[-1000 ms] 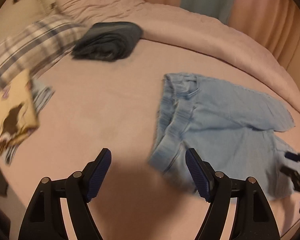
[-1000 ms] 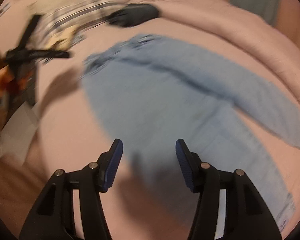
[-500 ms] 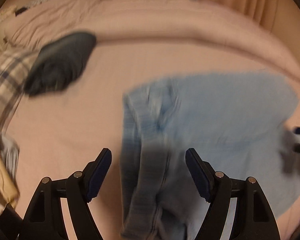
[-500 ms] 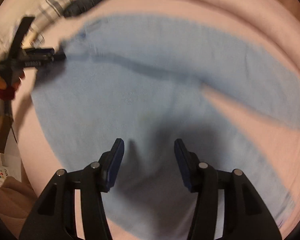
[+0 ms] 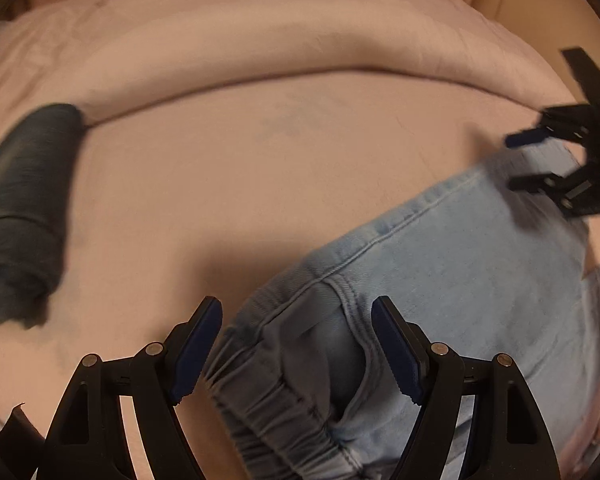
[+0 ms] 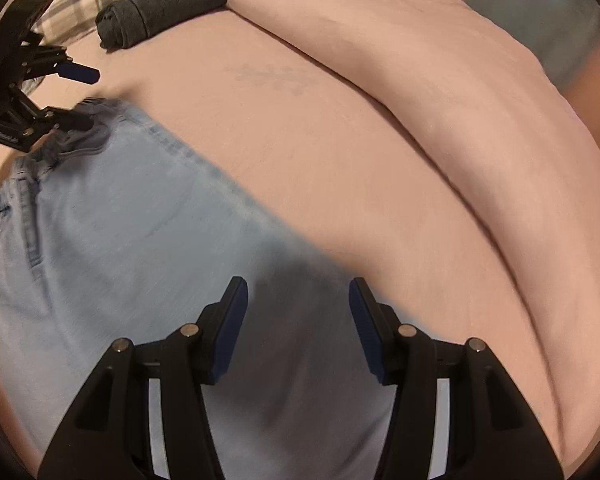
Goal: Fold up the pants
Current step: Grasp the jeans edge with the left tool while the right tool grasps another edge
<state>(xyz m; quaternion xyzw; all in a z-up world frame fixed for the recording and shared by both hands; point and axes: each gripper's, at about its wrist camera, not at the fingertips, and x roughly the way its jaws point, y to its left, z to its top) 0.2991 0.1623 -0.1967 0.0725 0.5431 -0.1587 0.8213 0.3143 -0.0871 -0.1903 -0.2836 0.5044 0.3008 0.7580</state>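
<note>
Left wrist view: left gripper (image 5: 296, 344) spread wide, gripping nothing, poised over the elastic waistband of the pants (image 5: 440, 280) lying on the bed (image 5: 260, 168), likely to pinch that corner. Right wrist view: right gripper (image 6: 298, 320) equally agape and empty, low over the pants' far edge, probably for a matching grab.

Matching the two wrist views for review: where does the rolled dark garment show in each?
Left wrist: the rolled dark garment lies at the far left edge, on the pink bedsheet.
Right wrist: it sits at the top left, beside the plaid pillow.
Shared landmark: the light blue jeans, under both open grippers.
</note>
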